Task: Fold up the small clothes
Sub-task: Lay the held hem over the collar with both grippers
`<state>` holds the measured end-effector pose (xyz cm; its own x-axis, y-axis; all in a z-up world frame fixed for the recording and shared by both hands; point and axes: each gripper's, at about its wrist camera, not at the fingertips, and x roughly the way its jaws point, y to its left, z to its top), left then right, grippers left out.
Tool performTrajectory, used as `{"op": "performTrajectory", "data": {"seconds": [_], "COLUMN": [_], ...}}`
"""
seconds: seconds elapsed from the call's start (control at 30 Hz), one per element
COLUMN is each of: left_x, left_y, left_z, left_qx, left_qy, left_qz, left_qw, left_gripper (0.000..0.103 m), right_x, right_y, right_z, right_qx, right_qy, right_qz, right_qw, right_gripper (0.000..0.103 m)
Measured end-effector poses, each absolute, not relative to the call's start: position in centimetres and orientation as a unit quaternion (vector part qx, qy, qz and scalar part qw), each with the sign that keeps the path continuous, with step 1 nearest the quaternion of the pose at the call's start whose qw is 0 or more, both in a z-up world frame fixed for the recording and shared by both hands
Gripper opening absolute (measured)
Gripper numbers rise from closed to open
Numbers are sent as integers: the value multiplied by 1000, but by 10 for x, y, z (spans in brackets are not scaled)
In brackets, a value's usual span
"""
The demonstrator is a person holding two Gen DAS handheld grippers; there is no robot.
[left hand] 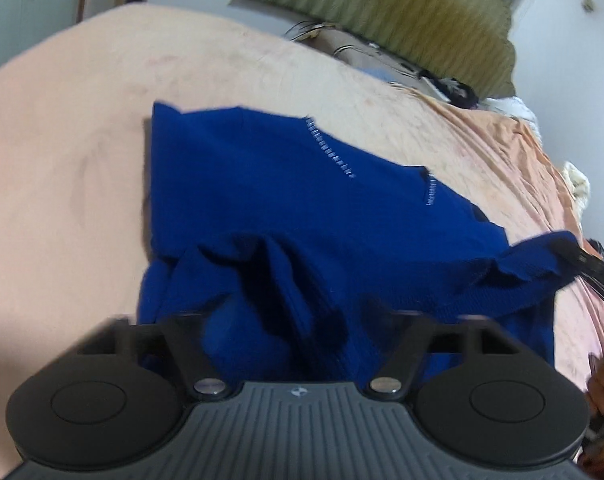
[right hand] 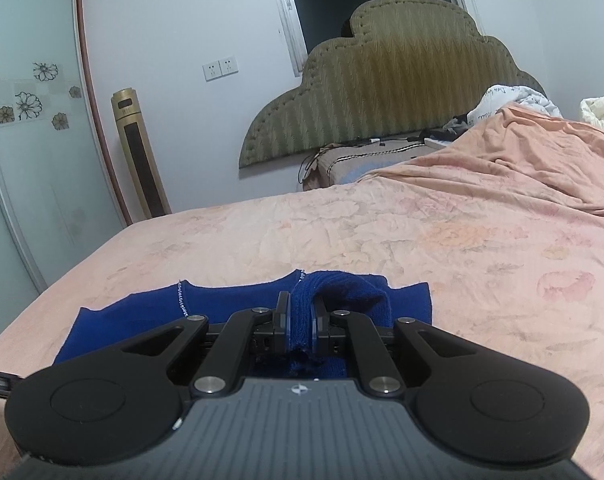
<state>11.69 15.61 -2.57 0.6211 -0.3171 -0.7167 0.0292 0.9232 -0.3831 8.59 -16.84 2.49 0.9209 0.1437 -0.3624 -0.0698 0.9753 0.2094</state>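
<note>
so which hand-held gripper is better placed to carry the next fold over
Right. The right hand-held gripper is shut on a bunched edge of the blue sweater, ready to carry it over. The left hand-held gripper's fingertips are buried in blurred cloth, so its grip is unclear.

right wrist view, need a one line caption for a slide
Right tool pinches a fold of the blue garment lying on the peach bedsheet, green headboard behind.

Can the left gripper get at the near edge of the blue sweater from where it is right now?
Probably yes. The blue sweater bunches directly ahead of the left gripper, with nothing between. Its fingers are hidden, so the jaw state is unclear. The right gripper already pinches another part.
</note>
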Motion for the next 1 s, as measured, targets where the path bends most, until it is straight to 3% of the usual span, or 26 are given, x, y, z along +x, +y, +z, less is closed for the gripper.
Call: {"op": "performTrajectory", "data": {"seconds": [0.03,0.17,0.43,0.73,1.0], "left_x": [120,107,104,127,131], "left_y": [157,151,147,157,151], "left_z": [-29,-14,30,30,32], "left_qx": [-179,-165,-134,-192,-160], "left_qy": [435,398,331,363,349], "left_qz": [-101,-99,-92,-120,-95], "left_qw": [877,897,930,904,919], "left_gripper": [13,9,8,8,8], "right_x": [85,79,76,80,84], "right_y": [-169,-172,-170,-173,-177], "right_z": [26,32,44,45,44], "right_qx": [97,95,88,93,94], "right_qy": [190,184,162,165,164], "right_qz": [55,57,53,52,49], "right_qw": [975,977,981,981,981], "right_gripper": [13,13,13,13,13]}}
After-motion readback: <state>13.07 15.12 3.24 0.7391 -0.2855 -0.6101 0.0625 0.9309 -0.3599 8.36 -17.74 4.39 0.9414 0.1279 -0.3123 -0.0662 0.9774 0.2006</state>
